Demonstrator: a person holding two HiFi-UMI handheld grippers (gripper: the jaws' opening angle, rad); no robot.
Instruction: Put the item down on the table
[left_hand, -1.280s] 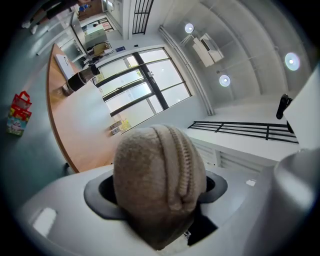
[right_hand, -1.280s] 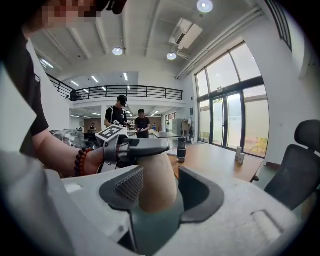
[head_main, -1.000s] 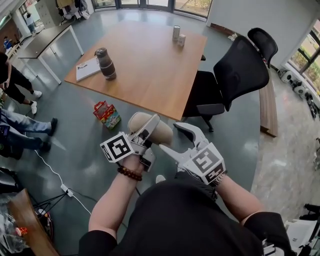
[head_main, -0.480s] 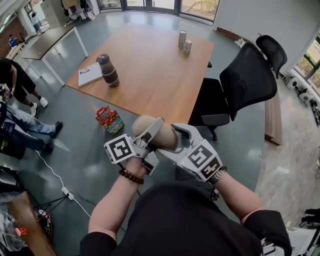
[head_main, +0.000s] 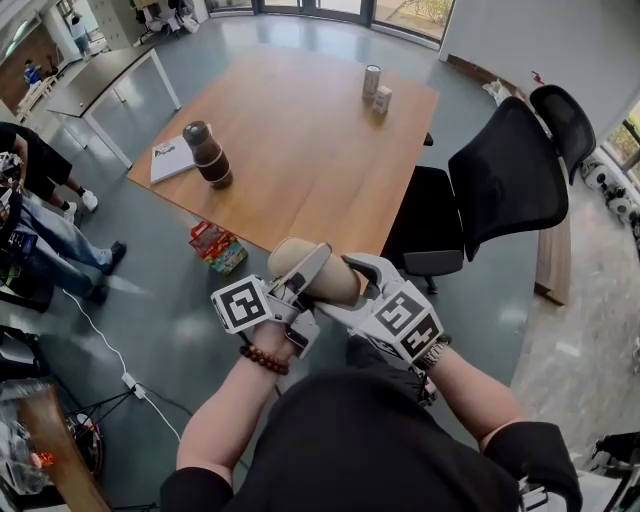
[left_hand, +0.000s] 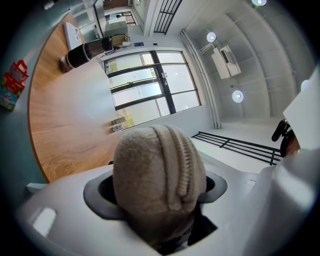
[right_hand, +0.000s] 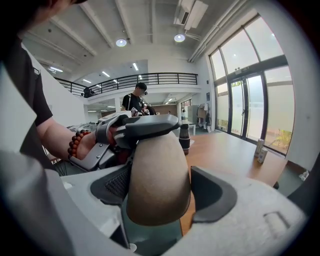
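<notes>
My L gripper squeezed a tan zip pouch, zip shut so I couldn't see inside, R gripper loose round its other end

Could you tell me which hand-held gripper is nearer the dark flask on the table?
Left. The left hand-held gripper is this side of the flask, to its right; the right hand-held gripper sits farther right.
</notes>
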